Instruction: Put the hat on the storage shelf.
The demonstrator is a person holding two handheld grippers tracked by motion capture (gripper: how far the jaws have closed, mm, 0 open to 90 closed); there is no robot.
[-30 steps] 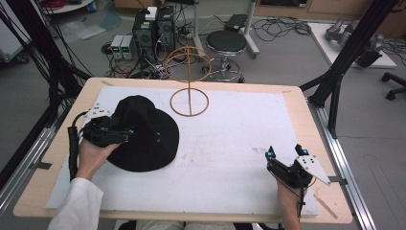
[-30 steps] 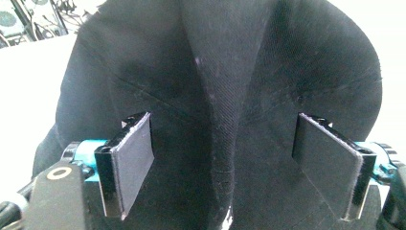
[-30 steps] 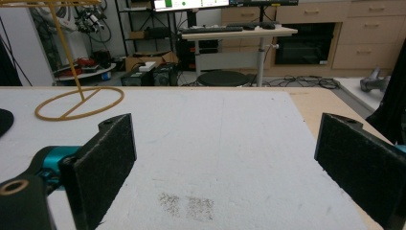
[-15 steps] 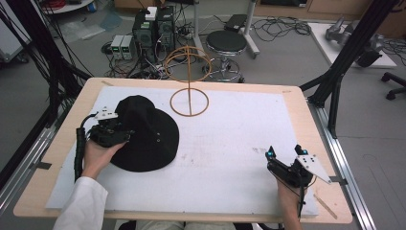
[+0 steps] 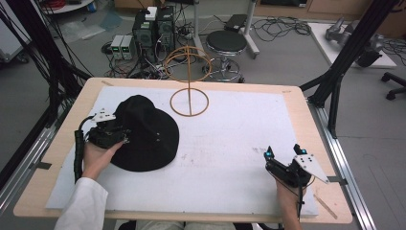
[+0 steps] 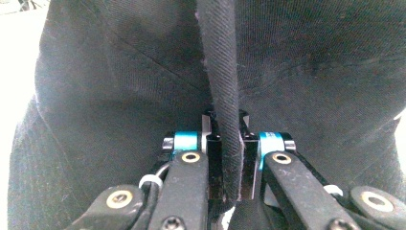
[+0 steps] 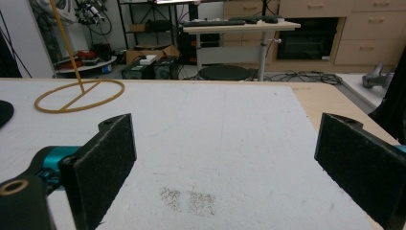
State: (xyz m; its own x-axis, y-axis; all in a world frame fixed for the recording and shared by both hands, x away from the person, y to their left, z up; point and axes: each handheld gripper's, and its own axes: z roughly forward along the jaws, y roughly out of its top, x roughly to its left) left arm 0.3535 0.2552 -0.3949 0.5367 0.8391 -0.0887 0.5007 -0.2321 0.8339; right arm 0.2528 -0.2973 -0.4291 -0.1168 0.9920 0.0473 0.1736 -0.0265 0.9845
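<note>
We are working at a table covered by a white mat, and a black hat is lying on the left part of that mat, crown up, brim spread flat around it. Our left gripper is sitting at the hat's left edge, and its jaws have just been closing: in the left gripper view they are now pinching a raised fold of the hat's black brim, which is standing up as a narrow ridge between the two pads. The rest of the hat is spreading out dark behind that fold.

Our right gripper is resting well apart from the hat, at the near right corner of the mat, with its jaws standing wide apart and nothing between them; in the right gripper view we are seeing only bare mat between the two black pads.

A yellow wire stand, a ring base with an upright rod and a hoop on top, is standing at the far side of the mat, just beyond the hat and to its right, not touching it.
</note>
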